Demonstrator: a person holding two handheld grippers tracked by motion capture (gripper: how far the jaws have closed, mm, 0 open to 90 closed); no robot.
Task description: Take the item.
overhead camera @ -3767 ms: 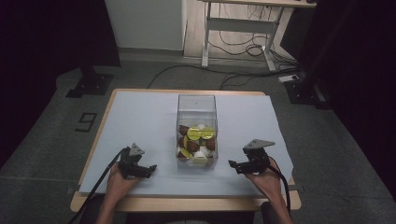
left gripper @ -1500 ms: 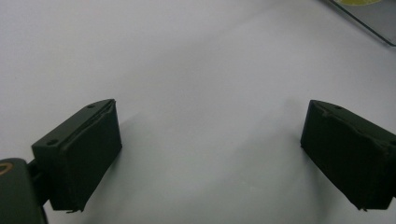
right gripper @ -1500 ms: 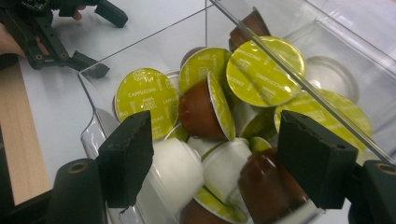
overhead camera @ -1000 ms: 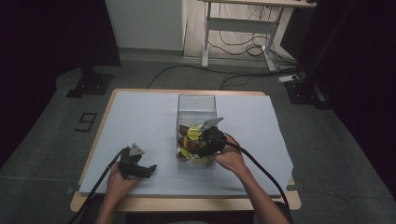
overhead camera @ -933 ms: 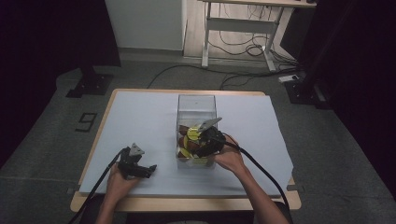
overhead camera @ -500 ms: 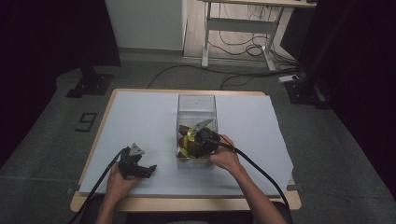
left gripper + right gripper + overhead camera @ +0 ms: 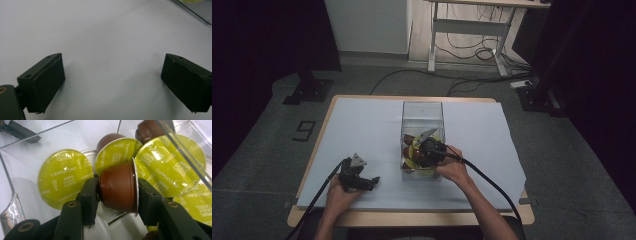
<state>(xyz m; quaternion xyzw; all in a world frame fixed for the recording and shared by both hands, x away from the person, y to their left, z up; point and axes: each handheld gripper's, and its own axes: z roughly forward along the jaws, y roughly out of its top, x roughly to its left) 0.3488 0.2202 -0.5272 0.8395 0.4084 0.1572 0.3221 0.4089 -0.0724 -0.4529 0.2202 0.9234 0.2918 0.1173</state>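
Since the earliest picture, my right gripper [image 7: 428, 150] has travelled from the lower right of the high view into the clear plastic box [image 7: 422, 111] at the centre of the white table [image 7: 362, 130], while my left gripper [image 7: 357, 177] has stayed put at lower left. In the right gripper view my right jaws are closed on a brown coffee capsule [image 7: 117, 190], one pad against its base and the other against its lidded end, so it lies on its side between them, low in the middle of the frame. Around it in the box lie more capsules: yellow-green foil lids [image 7: 65, 177] printed with "CAPPUCCINO" fill the left and right of that view, other brown cups [image 7: 110, 138] sit at the top, and what look like white ones show beneath my jaws, though they are half hidden. My left jaws stand wide apart over bare table, holding nothing, with a corner of the box at upper right of the left gripper view.
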